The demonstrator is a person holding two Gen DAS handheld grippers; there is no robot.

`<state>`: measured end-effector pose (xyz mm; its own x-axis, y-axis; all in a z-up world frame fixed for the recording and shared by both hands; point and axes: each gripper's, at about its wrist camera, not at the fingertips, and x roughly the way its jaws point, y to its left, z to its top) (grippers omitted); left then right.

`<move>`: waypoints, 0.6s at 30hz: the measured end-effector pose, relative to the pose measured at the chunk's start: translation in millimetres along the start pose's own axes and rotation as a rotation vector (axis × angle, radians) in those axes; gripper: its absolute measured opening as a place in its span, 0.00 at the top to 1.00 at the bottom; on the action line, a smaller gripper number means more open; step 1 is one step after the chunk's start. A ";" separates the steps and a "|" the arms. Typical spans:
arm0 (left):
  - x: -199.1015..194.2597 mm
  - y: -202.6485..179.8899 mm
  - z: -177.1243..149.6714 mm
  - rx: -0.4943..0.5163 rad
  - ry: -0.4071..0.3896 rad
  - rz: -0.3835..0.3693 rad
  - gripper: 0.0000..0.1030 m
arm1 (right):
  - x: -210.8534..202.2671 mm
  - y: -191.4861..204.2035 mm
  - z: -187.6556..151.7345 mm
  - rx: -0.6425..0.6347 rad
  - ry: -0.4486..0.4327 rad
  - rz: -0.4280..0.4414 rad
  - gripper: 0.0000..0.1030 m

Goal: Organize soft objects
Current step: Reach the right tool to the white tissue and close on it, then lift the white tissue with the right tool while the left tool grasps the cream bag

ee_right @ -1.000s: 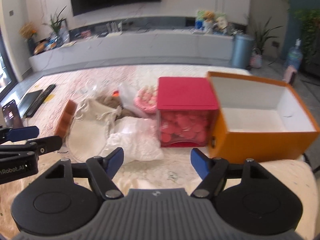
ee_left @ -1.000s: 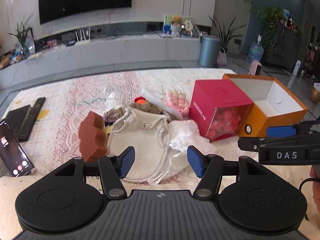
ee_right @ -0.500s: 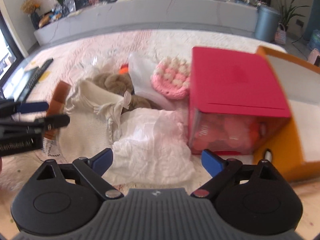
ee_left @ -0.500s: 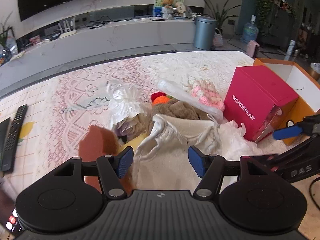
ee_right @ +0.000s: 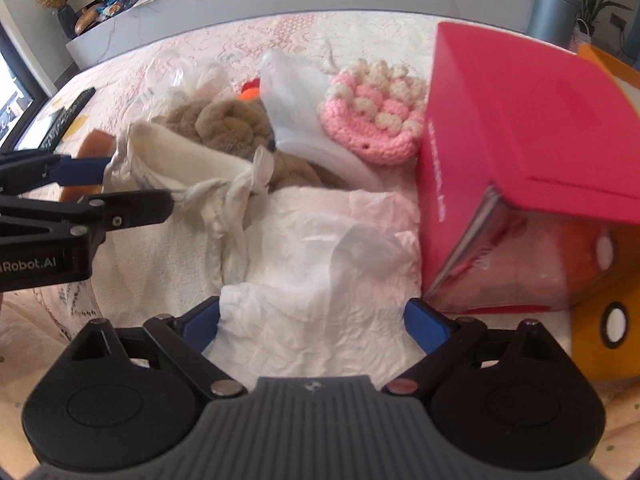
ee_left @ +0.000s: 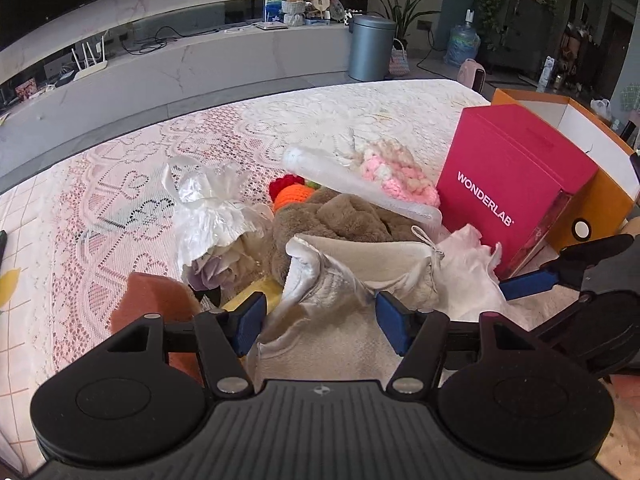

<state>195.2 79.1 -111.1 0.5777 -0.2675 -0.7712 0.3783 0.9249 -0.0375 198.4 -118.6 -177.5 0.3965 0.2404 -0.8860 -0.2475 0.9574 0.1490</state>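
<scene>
A pile of soft things lies on the lace cloth: a cream drawstring bag [ee_left: 360,256] [ee_right: 180,160], a brown plush [ee_left: 340,216] [ee_right: 224,120], a pink crocheted piece [ee_left: 396,176] [ee_right: 372,120] and a crumpled white cloth [ee_left: 468,276] [ee_right: 320,248]. My left gripper [ee_left: 322,320] [ee_right: 132,186] hangs low over the bag's mouth. Its jaws are closing with the bag's rim between them, and the pads are not pressing. My right gripper [ee_right: 316,320] [ee_left: 540,270] straddles the near edge of the white cloth, its jaws closing but still wide.
A pink WONDERLAB box [ee_left: 512,184] [ee_right: 520,120] stands right of the pile against an open orange box [ee_left: 600,200] [ee_right: 600,320]. A clear plastic bag of flowers [ee_left: 212,208], a rust-brown block [ee_left: 152,304] and an orange crochet piece [ee_left: 292,194] lie left. A remote [ee_right: 68,116] sits far left.
Both grippers have come forward and down onto the pile. The left now sits at the cream bag's mouth, the right over the white cloth.
</scene>
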 end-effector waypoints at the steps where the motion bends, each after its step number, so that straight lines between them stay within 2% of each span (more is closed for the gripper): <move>1: 0.1 -1.2 -0.8 0.002 -0.001 -0.004 0.40 | 0.8 0.5 -1.8 0.005 -0.009 -0.001 0.16; 2: -0.4 -1.8 -1.3 0.000 -0.002 -0.003 0.46 | -0.7 1.0 -3.0 0.005 -0.019 -0.002 0.21; 3: -1.1 -2.8 -2.0 -0.004 -0.006 0.002 0.52 | -3.0 2.4 -4.4 -0.003 -0.027 -0.007 0.31; 4: -2.0 -4.5 -2.5 -0.006 -0.006 0.000 0.66 | -6.2 4.1 -5.7 -0.015 -0.030 -0.024 0.37; 6: -5.3 -6.0 -2.7 -0.025 -0.011 0.001 0.81 | -10.1 6.3 -9.1 -0.042 -0.036 -0.049 0.62; 7: -8.2 -6.5 -3.0 -0.037 -0.017 0.006 0.87 | -12.2 7.1 -10.3 -0.048 -0.038 -0.059 0.66; 8: -12.3 -6.4 -3.5 -0.052 -0.026 0.011 0.88 | -15.1 6.1 -11.2 -0.050 -0.040 -0.061 0.73; 9: -18.7 -6.8 -4.8 -0.074 -0.038 0.014 0.91 | -19.4 4.3 -12.1 -0.043 -0.043 -0.053 0.76; 15: -62.3 -16.8 -12.2 -0.193 -0.125 0.051 0.94 | -52.1 -3.9 -20.3 -0.018 -0.088 -0.055 0.77; 18: -79.9 -32.4 -13.3 -0.194 -0.158 0.094 0.95 | -68.0 -8.3 -22.6 -0.003 -0.118 -0.047 0.78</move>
<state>127.2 74.1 -56.8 0.7153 -0.2027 -0.6688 0.1808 0.9781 -0.1031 153.5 -146.6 -128.4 0.5092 0.2127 -0.8339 -0.2286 0.9676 0.1073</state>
